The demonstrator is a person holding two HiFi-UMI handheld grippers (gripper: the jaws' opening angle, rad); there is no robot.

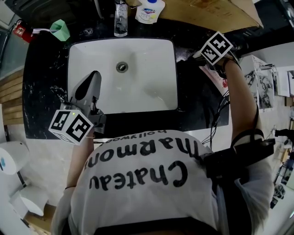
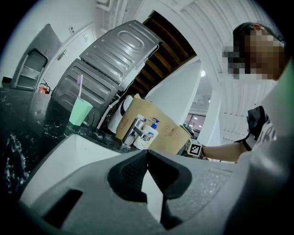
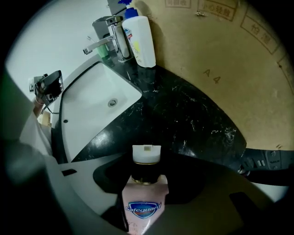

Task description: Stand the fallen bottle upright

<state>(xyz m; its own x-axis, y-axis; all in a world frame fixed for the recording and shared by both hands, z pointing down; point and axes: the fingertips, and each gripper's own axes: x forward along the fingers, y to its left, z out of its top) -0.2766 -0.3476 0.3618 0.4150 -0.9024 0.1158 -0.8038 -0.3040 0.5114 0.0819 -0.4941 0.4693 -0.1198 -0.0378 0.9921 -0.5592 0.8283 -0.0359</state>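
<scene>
1. Where glossy black speckled countertop flanks the white rectangular sink, the right gripper is clamped on the pink plastic bottle, its white cap toward frame top.
2. Left gripper: ribbed black pads meet tip to tip, nothing held.
3. Brown cardboard box bounds the counter at upper right.

Sink basin open, black countertop bare at right, cardboard, faucet, soap dispenser behind

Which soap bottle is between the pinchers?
The pink bottle with the white cap, between the right gripper's jaws. The other one, a white pump bottle, stands beside the faucet.
</scene>
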